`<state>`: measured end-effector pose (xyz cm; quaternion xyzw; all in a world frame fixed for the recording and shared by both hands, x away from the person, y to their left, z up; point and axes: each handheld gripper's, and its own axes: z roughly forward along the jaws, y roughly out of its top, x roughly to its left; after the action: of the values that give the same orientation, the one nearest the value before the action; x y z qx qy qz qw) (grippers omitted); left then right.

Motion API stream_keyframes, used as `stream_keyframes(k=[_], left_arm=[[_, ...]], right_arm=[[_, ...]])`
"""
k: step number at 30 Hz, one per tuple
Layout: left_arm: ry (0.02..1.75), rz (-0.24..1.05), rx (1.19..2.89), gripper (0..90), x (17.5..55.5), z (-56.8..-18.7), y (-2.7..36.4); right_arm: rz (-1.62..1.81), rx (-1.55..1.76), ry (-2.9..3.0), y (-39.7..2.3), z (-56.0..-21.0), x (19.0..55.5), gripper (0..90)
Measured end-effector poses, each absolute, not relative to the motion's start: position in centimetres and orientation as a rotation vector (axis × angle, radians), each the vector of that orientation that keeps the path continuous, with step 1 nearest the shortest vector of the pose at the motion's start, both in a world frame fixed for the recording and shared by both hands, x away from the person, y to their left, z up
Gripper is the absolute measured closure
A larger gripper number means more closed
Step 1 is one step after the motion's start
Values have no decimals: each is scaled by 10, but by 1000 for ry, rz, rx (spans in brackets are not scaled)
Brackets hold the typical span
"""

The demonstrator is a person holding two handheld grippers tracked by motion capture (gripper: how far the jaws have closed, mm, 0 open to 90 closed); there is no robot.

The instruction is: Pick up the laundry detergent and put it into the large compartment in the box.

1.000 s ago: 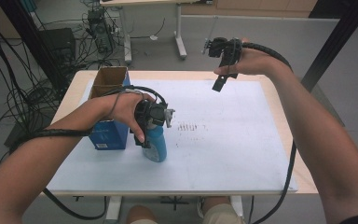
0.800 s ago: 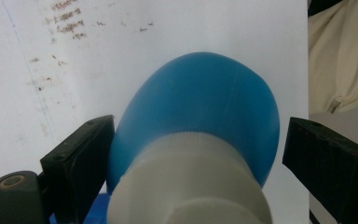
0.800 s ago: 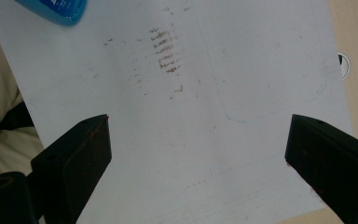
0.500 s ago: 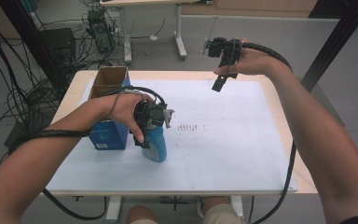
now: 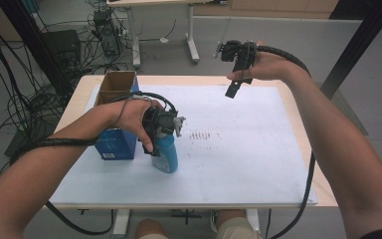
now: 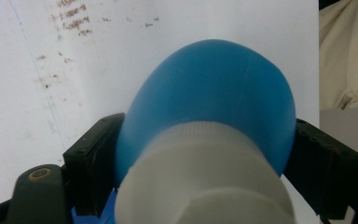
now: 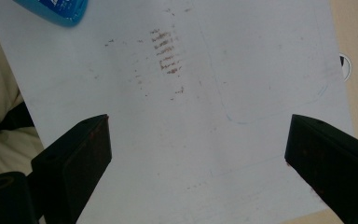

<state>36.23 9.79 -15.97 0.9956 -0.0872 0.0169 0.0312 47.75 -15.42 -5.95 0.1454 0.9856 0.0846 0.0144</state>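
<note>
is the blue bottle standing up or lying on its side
Upright. The blue bottle stands on the white sheet, white cap upward, between the left gripper jaws.

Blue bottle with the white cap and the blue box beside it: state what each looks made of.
Blue bottle: probably plastic, smooth with a soft sheen; its white cap looks like matte plastic. Blue box: likely cardboard, since the open top shows brown inner walls.

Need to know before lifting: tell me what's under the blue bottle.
The blue bottle stands on the white sheet covering the table. Its base hides the spot beneath it; brown smudges lie beside it.
</note>
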Motion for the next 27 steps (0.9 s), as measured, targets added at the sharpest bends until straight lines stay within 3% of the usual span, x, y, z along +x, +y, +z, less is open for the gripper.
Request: stream_keyframes(k=[27], left_arm=[[-324, 38, 3091, 336, 368, -161, 92]], right_arm=[[258, 451, 3071, -154, -59, 478, 69]])
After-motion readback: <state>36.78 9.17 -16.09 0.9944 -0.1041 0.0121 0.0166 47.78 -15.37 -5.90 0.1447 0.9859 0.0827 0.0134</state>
